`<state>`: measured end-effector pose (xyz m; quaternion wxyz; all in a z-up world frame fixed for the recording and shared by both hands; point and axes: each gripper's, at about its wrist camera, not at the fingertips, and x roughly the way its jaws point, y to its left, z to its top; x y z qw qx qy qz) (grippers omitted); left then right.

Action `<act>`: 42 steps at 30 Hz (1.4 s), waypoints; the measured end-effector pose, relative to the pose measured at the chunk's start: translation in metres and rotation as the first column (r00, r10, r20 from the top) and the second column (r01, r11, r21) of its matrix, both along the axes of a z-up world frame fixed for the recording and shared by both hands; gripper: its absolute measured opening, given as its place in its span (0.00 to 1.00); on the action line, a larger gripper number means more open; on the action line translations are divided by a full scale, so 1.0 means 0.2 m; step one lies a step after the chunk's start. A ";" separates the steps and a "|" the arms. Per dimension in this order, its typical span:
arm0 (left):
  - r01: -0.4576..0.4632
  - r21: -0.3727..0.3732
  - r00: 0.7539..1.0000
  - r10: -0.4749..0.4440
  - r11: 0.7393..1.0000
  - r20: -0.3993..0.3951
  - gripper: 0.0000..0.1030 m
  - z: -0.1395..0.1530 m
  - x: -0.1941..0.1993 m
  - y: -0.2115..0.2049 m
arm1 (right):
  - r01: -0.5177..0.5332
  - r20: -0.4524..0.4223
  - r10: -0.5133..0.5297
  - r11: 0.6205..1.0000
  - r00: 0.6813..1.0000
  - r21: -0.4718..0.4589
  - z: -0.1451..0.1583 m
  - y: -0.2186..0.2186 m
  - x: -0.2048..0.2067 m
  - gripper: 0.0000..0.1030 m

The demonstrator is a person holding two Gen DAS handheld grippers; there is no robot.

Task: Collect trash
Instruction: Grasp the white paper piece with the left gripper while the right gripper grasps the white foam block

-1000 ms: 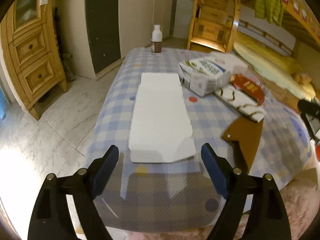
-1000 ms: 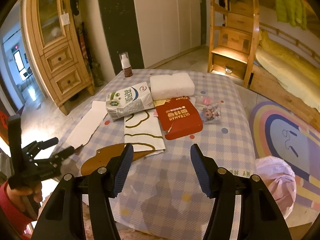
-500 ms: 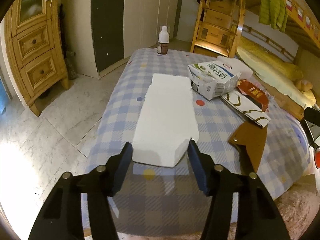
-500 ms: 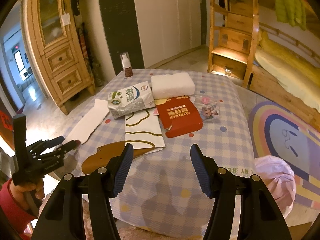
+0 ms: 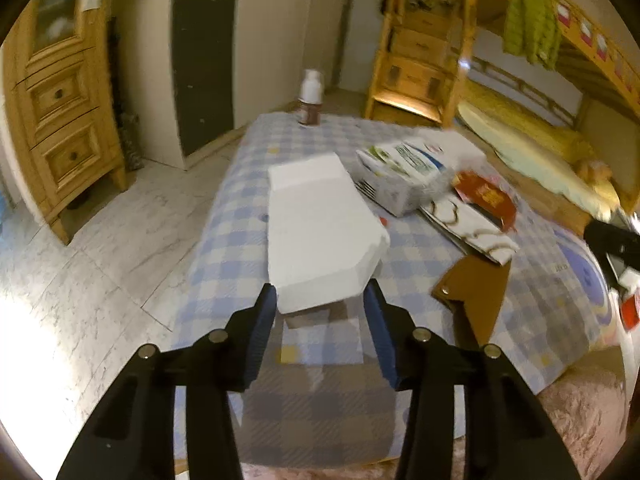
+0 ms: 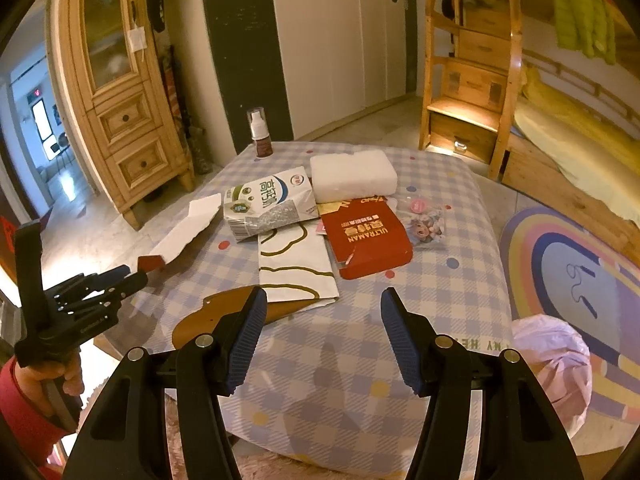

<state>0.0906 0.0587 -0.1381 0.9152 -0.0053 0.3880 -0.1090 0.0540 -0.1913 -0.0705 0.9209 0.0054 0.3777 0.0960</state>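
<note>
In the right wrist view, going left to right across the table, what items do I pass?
White paper strip → milk carton → red Ultraman packet → small clear toy bag.

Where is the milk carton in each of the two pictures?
Left wrist view: the milk carton lies right of centre, beside the long white cardboard.
Right wrist view: the milk carton lies left of centre, just in front of the white foam block.
Shared landmark: the brown pump bottle at the table's far edge.
</note>
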 end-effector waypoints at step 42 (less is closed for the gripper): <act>0.122 -0.004 0.953 -0.116 0.993 0.278 0.00 0.49 0.05 -0.12 | -0.002 0.030 0.002 1.000 1.000 -0.002 0.03 -0.03 0.08 0.59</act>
